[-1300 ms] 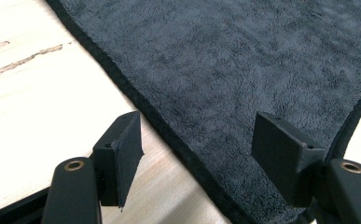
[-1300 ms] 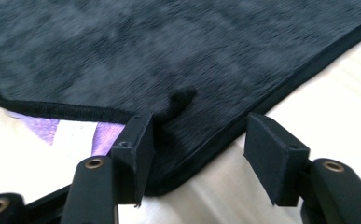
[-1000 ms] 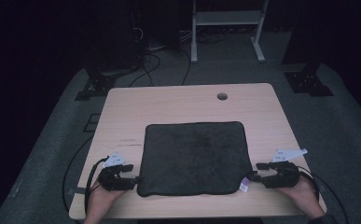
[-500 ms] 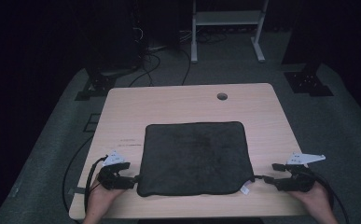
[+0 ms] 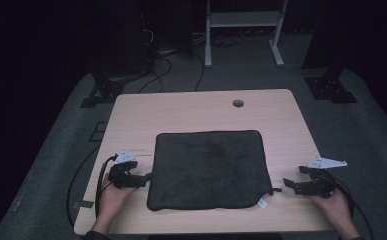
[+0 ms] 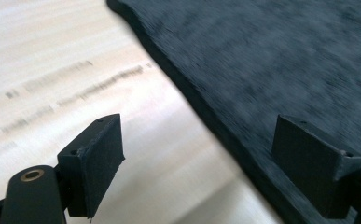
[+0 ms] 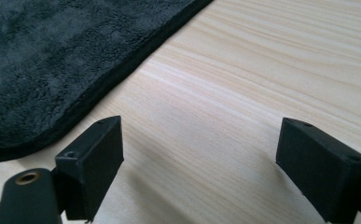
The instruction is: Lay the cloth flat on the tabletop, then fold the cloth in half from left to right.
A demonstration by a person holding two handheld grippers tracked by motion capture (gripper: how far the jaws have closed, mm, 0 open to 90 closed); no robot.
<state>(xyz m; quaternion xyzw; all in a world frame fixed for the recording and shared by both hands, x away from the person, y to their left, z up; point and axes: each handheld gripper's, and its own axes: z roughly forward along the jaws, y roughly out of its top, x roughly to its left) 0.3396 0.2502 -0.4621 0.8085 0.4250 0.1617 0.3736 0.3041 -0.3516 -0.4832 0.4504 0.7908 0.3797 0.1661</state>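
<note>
High view: dark grey towel lies flat, spread out square on the light wood desk, nearer the person's edge than the far edge, roughly centred left to right. A small white tag pokes out at its near right corner, w/ a short loop just beside it

Left tongs sit at the towel's left edge, near the front corner, tips just about touching the hem. Left gripper view: jaws wide apart, one pad over bare desk, the other over the cloth; towel edge runs between them but no pad presses on it, so nothing held. Jaws have just been opening

Right tongs are off the towel's right side, apart from the cloth, tips pointing at the tagged corner. Right gripper view: jaws spread wide over bare wood, towel corner off to the upper left, nothing between pads. These have just been opening too

Progress, as a judgement: towel is laid out smooth, no fold in it yet, both tongs empty. Looks like the spread-out part is done & the cloth is let go. If folding is the aim, all of it is left: regrip the near corners, lift, carry over to the far edge. Left is placed to regrip; right needs to come in closer first
</note>
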